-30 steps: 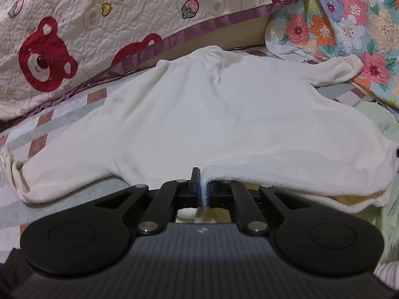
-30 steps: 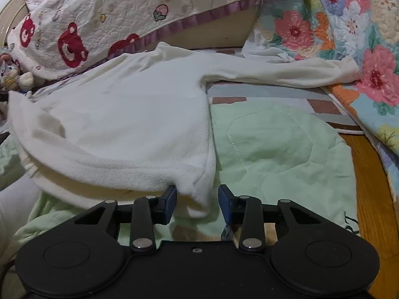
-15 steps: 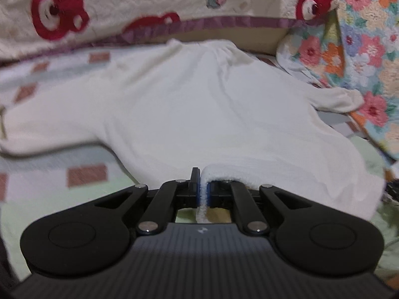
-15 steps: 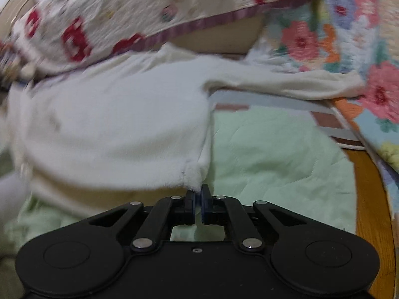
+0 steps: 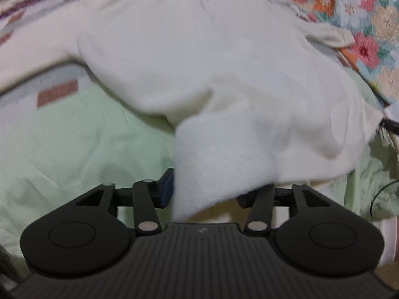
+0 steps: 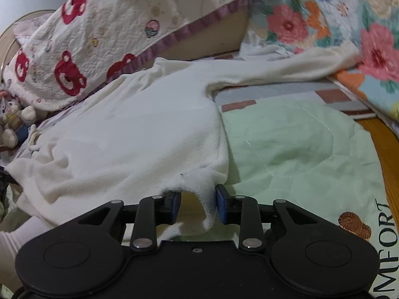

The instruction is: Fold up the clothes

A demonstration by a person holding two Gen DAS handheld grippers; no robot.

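Both tools, left tool (image 5: 214, 186) and right tool (image 6: 197, 203), are sitting unclenched around the cream fleece top's (image 6: 139, 134) hem, risking it slumping unevenly.

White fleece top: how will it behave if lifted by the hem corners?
Probably floppy: the white fleece top drapes and wrinkles over the green quilt. Likely light; its hem folds over beside the open right gripper. The long sleeve would probably trail and drag.
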